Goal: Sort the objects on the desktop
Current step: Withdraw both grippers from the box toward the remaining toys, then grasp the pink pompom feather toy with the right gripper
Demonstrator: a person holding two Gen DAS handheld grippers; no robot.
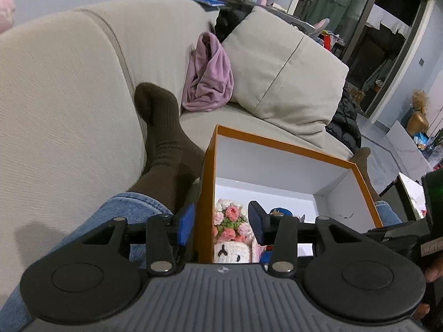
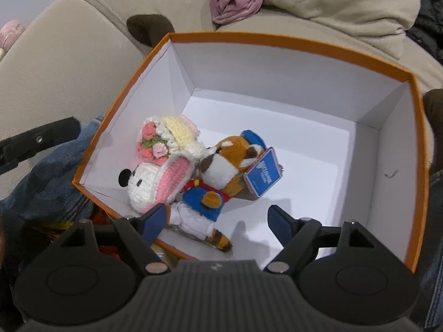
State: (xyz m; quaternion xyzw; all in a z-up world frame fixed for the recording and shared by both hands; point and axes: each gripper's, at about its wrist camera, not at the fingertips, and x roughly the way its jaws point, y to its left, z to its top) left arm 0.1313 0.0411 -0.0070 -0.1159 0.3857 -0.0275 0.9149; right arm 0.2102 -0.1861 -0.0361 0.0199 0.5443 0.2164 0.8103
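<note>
In the left wrist view the gripper body hid the lower half of the crocheted bunny – the plush raccoon was barely visible, perhaps only its cap.

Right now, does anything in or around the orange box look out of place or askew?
Mostly fine. The crocheted bunny and the raccoon plush lie tipped on their sides, touching, in one corner of the orange box. Nothing looks spilled or damaged.

I see a box that is orange outside and white inside, holding a white crocheted toy with pink ears, a cream hat and pink-and-green flowers. Beside it lies a brown-and-white plush in blue, with a blue tag. The sofa is beige, the cloth on it mauve.
</note>
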